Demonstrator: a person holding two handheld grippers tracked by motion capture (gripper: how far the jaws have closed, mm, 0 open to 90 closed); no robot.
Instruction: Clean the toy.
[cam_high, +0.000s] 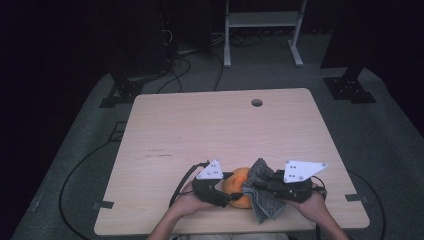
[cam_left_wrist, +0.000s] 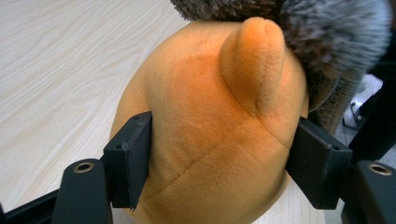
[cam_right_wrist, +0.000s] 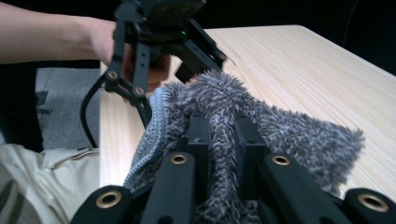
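An orange plush toy (cam_high: 239, 186) sits near the table's front edge, and my left gripper (cam_high: 231, 197) is shut on it from the left. In the left gripper view both black jaws press into the sides of the plush (cam_left_wrist: 210, 130), whose small rounded ear points up. A grey fuzzy cloth (cam_high: 265, 205) drapes against the right side of the toy. My right gripper (cam_high: 252, 186) is shut on the cloth. In the right gripper view the cloth's pile (cam_right_wrist: 289, 135) bulges around the closed jaws of my right gripper (cam_right_wrist: 223, 135). The cloth (cam_left_wrist: 317, 32) covers the plush's top right.
The light wooden table (cam_high: 215, 125) has a round cable hole (cam_high: 256, 102) at its back. Both hands work close to the front edge. A white frame (cam_high: 262, 30) and dark stands are on the carpet behind the table, with cables trailing on the floor.
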